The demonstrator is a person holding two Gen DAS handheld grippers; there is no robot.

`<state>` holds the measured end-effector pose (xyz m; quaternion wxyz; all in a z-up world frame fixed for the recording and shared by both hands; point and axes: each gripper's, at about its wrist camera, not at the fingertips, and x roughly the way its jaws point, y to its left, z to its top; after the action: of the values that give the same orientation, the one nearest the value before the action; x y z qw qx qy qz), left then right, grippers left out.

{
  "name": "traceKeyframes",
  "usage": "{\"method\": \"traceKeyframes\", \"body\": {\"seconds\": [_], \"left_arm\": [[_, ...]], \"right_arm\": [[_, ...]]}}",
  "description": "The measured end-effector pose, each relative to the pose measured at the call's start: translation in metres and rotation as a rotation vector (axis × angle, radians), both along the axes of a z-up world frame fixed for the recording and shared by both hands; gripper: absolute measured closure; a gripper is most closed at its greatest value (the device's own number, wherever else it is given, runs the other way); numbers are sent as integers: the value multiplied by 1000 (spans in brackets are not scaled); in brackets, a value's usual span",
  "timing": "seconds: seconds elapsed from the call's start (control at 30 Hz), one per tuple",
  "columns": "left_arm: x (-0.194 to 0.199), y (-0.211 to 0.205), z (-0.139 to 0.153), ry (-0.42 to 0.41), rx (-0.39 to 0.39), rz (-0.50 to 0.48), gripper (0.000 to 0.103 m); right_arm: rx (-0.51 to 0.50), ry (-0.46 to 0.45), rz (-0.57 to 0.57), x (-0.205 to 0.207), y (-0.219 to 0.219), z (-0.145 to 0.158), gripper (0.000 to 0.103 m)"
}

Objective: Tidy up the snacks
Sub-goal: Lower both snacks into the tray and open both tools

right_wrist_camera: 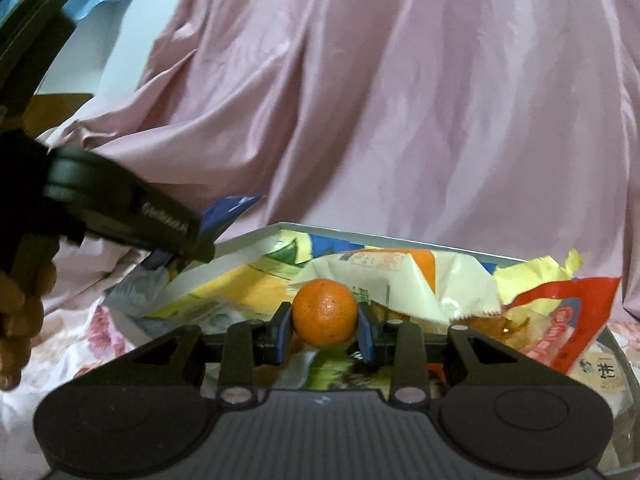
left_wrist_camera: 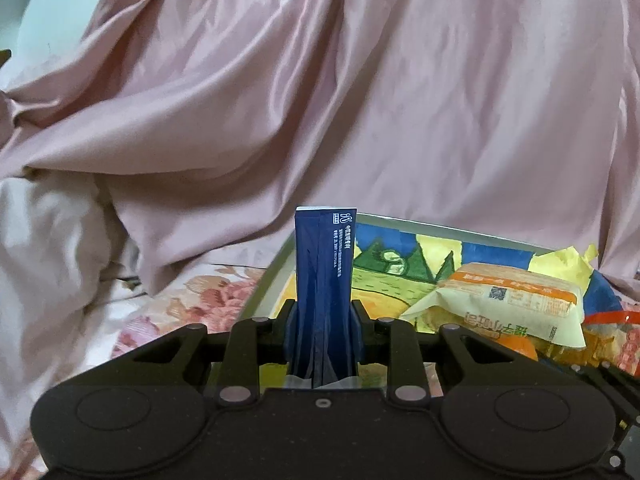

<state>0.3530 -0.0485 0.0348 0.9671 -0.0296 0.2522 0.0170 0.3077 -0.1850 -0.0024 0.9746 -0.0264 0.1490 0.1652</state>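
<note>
Pink satin bedding (left_wrist_camera: 360, 100) fills the background, with a floral sheet (left_wrist_camera: 192, 300) under a shallow tray (right_wrist_camera: 400, 240) whose floor is a bright painted picture. I have both grippers loaded. My left gripper (left_wrist_camera: 323, 320) is clenched on a dark blue packet (left_wrist_camera: 325, 280), which stands upright between the pads, its long axis pointing up and away from me along the fingers. The tray lies just to the right of that packet, its near-left rim close beside it. My right gripper (right_wrist_camera: 325, 330) is grasping a small orange (right_wrist_camera: 325, 312), held above the tray's contents. A cream and orange snack bag (right_wrist_camera: 392, 280) lies just beyond the orange, and a red-trimmed bag (right_wrist_camera: 560, 320) sits to its right. As I judge it, the right hand is already over the tray, while the left must travel rightward to bring the packet in.
</note>
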Motion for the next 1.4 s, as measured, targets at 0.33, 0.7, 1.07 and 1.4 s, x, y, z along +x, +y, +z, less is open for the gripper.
{"method": "traceKeyframes", "body": {"seconds": [0.33, 0.7, 1.07, 1.4], "left_arm": [[10, -6, -13, 6, -23, -13, 73], [17, -12, -17, 26, -25, -13, 72], [15, -21, -20, 33, -10, -27, 70], [10, -19, -20, 30, -32, -19, 41]], "right_arm": [[54, 34, -7, 6, -6, -5, 65], [75, 46, -6, 10, -8, -7, 64], [69, 43, -3, 11, -8, -8, 64], [49, 31, -8, 9, -7, -8, 59]]}}
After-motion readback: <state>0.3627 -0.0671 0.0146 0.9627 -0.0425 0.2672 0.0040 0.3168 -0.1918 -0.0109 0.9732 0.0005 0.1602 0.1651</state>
